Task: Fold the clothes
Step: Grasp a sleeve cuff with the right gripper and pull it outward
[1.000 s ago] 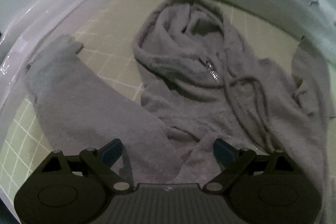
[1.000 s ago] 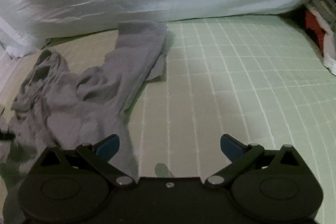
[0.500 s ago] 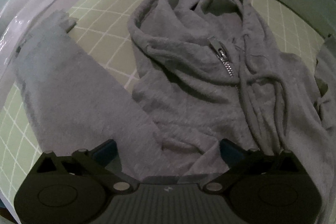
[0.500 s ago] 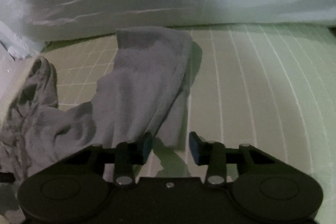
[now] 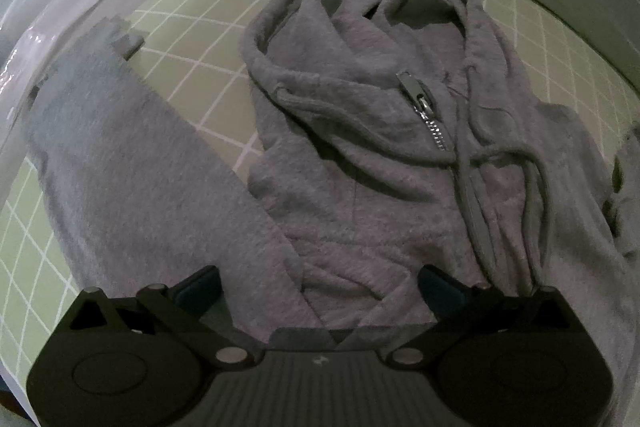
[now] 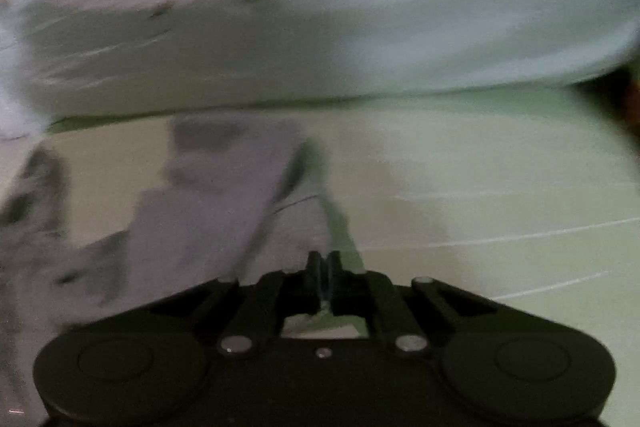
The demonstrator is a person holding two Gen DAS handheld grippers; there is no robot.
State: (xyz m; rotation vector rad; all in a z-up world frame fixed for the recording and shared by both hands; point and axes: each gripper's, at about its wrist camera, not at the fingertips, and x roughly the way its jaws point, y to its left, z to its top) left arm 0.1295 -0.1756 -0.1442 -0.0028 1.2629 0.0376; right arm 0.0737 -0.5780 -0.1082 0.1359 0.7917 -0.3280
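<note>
The left gripper (image 5: 320, 287) hung over the grey hoodie (image 5: 360, 167), its jaws spread wide, one over the sleeve (image 5: 132, 167) to its left and the other over the body, pressing nothing. Ahead of it lay the hood and the zipper pull (image 5: 416, 95) on the green grid mat (image 5: 192, 39). The right gripper (image 6: 323, 267) had just closed its jaws (the picture was blurred) on the edge of the hoodie's other sleeve (image 6: 224, 195), which stretched ahead and to its left towards the pale bedding (image 6: 400, 27).

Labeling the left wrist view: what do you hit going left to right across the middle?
White edge → grey sleeve → strip of green grid mat → hood → zipper pull → drawstrings.
</note>
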